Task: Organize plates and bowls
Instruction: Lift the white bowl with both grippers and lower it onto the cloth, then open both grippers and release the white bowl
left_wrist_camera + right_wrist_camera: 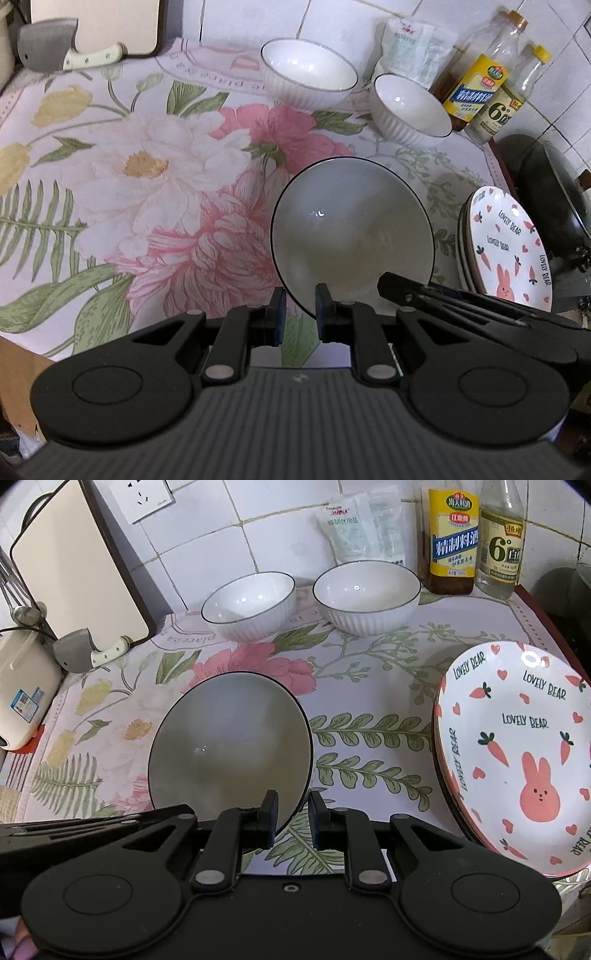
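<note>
Both grippers are clamping one bowl (351, 236) by its near rim, the left gripper (298, 314) and the right gripper (291, 821) each pinching it, tilted above the bench's floral cloth (147, 184). Stacked plates (517, 746) are sitting by the right edge.

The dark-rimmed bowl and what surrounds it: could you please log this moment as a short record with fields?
held item: dark-rimmed bowl, tilted, over the floral cloth
left gripper: shut on the bowl's near rim
right gripper: shut on the same rim, further along
other bowls: two white ribbed bowls side by side near the tiled wall, upright, empty
plates: stack with a rabbit-print plate on top, at the cloth's right edge
behind bowls: two bottles, a white packet
far left: cleaver against a cutting board
</note>
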{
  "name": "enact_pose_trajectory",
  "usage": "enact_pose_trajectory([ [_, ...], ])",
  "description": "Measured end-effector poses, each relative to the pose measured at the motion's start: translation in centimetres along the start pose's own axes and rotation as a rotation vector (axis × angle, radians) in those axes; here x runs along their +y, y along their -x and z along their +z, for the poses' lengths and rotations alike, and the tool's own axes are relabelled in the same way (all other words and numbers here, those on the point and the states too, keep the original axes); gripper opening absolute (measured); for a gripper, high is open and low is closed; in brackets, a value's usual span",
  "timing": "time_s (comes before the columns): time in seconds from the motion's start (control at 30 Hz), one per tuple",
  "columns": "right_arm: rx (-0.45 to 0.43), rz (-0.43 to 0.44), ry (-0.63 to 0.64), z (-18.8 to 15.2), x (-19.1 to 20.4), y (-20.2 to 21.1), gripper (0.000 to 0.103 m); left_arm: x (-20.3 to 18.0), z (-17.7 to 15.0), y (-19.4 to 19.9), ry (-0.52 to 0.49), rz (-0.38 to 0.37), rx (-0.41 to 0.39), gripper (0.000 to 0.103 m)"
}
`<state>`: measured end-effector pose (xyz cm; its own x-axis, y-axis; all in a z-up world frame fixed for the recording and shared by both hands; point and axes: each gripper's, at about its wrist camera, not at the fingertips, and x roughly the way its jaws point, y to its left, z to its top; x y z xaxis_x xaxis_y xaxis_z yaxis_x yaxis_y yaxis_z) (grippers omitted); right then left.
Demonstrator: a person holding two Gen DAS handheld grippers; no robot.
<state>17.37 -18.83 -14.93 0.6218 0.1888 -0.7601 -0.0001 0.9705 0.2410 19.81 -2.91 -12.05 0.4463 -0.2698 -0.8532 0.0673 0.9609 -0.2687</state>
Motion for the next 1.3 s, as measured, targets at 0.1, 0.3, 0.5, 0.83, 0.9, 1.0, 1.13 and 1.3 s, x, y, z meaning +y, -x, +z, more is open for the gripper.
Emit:
enact_pose_trajectory([
  [0.1,0.006,-0.001,0.002,-0.3,-0.1,-0.5,0.021,0.3,-0.1,-0.5,0.008,-0.004,0.015,0.014],
  [0.3,0.008,0.013,-0.020,0.0,-0.5,-0.7,0.023,0.4,0.0,-0.4,0.021,-0.018,0.018,0.016],
  [0.5,-0.011,0.031,-0.018,0.7,-0.8,1.0,0.039,0.2,0.6,1.1,0.003,-0.047,0.030,0.034],
  [0.83,-0.114,0.135,0.062,2.0,-0.9,7.1,0.058,0.6,1.7,5.2,-0.034,-0.037,-0.009,0.041],
  [0.9,-0.143,0.150,0.092,2.1,-0.8,8.1,0.063,0.6,1.8,6.0,-0.040,-0.037,-0.017,0.043],
  [1.0,-0.184,0.165,0.134,2.1,-0.7,9.6,0.066,0.6,2.0,7.1,-0.056,-0.034,-0.035,0.047],
  [1.13,-0.246,0.180,0.192,2.2,-0.7,11.0,0.068,0.5,2.4,8.4,-0.080,-0.019,-0.068,0.049],
  [1.3,-0.316,0.210,0.267,2.4,-0.8,11.7,0.068,0.2,3.3,9.6,-0.118,0.016,-0.114,0.049],
])
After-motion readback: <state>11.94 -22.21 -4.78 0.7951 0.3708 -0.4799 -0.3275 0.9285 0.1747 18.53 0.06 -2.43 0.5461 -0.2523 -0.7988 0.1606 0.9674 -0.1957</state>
